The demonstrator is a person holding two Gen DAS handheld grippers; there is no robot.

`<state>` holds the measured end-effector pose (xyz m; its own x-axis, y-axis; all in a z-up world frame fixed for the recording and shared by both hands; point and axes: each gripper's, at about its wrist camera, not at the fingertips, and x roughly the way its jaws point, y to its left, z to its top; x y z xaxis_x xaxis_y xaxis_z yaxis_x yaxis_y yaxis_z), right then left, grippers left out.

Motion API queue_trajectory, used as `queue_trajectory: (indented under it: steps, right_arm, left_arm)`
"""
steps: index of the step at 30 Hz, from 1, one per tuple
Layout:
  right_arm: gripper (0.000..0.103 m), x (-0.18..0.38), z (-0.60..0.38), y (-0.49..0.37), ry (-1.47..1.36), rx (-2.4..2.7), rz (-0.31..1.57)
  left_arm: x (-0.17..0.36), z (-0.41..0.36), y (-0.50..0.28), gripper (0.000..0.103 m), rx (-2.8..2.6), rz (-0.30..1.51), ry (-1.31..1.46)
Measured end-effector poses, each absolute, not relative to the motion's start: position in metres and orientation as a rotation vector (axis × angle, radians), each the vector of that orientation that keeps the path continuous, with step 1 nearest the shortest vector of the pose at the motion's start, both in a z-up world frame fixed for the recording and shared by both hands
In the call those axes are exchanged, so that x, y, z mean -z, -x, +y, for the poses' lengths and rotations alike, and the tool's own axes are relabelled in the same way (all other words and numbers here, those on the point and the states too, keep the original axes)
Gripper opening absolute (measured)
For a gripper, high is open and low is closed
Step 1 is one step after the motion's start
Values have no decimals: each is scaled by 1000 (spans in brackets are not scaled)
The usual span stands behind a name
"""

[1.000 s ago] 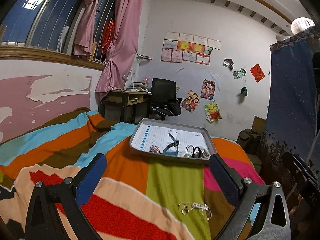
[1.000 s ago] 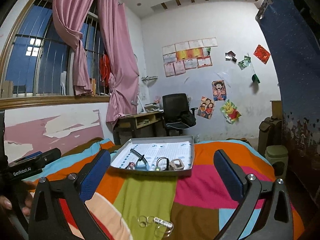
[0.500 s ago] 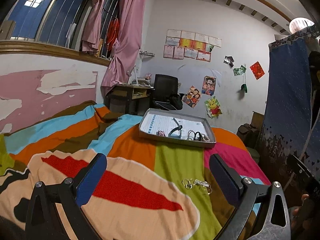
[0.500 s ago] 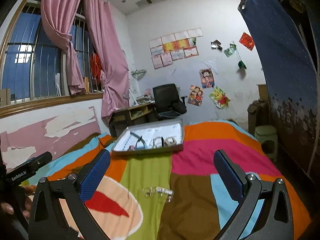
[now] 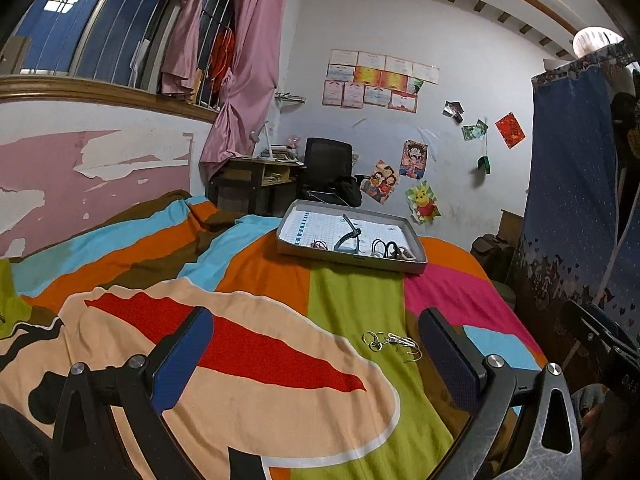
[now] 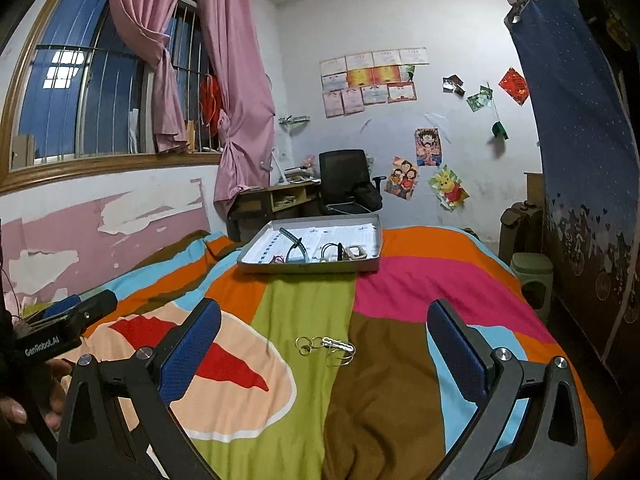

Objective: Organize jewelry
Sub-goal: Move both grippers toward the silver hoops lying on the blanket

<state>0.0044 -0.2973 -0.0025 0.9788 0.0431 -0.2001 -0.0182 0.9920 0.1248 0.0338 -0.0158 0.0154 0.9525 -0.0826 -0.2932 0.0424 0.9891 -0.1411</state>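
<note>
On the striped quilt (image 6: 380,288) thin wire rings (image 6: 326,347) lie before your shallow grey tray (image 6: 308,267); both grippers' (image 5: 316,354) (image 6: 324,350) jaws gape, released.

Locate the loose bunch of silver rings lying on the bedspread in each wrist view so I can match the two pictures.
Left wrist view: silver rings lie on the green stripe, lower right of centre, close to the right finger of the left hand-held gripper.
Right wrist view: silver rings sit near centre, at the green-brown border.
Shared landmark: the grey tray farther up the bed.
</note>
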Motion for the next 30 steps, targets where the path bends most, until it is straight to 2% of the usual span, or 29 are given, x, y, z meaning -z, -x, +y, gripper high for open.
queue_trajectory:
  steps: [12,22,30]
  right_arm:
    - [102,4,-307,-28,-158,18,291]
    - [102,0,-316,-70,-155,59,303]
    - [102,-4,-334,-121,-178,102,318]
  left_arm:
    - [-22,-21,-72,103,66,341,101]
    - [-25,-42,-140,103,98,326,95]
    - [-6,-57,-196,103,124,356,103]
